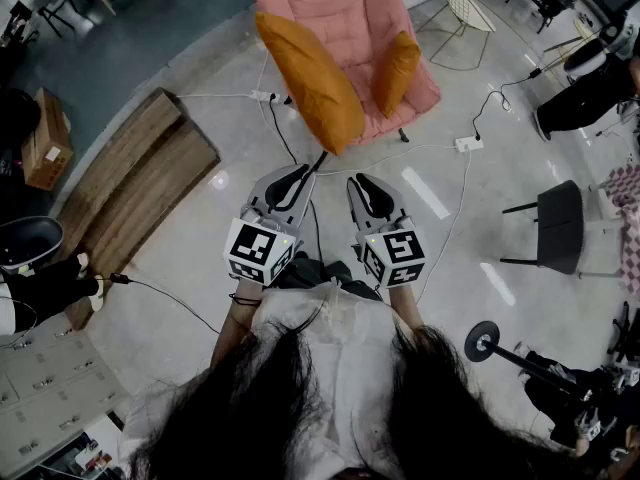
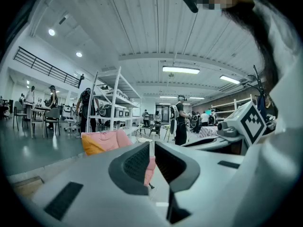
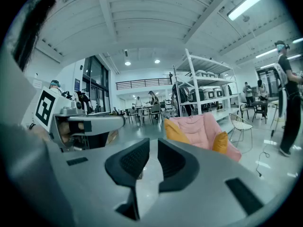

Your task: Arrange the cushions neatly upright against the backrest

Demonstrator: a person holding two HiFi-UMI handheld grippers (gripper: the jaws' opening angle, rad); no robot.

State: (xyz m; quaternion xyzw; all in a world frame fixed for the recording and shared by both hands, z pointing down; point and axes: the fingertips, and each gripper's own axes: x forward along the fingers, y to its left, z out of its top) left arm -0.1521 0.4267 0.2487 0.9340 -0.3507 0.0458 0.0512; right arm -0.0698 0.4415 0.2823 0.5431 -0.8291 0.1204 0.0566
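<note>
A pink padded chair (image 1: 340,23) stands ahead of me on the floor. A large orange cushion (image 1: 310,83) leans tilted over the chair's front left edge. A small orange cushion (image 1: 397,68) rests on the seat's right side. Both grippers are held side by side well short of the chair, touching nothing. My left gripper (image 1: 292,180) is shut and empty. My right gripper (image 1: 366,190) has its jaws a narrow gap apart, with nothing between them. Past the left gripper (image 2: 153,143) the chair (image 2: 106,137) and large cushion (image 2: 92,145) show. Beyond the right gripper (image 3: 154,143) both cushions (image 3: 176,132) (image 3: 219,142) show on the chair (image 3: 199,129).
Cables and a power strip (image 1: 262,96) lie on the floor beside the chair, another strip (image 1: 467,144) to its right. Wooden boards (image 1: 140,173) lie at the left, a black stool (image 1: 558,226) at the right, a wire chair (image 1: 465,3) behind. People (image 2: 181,122) and shelving (image 3: 203,91) stand farther off.
</note>
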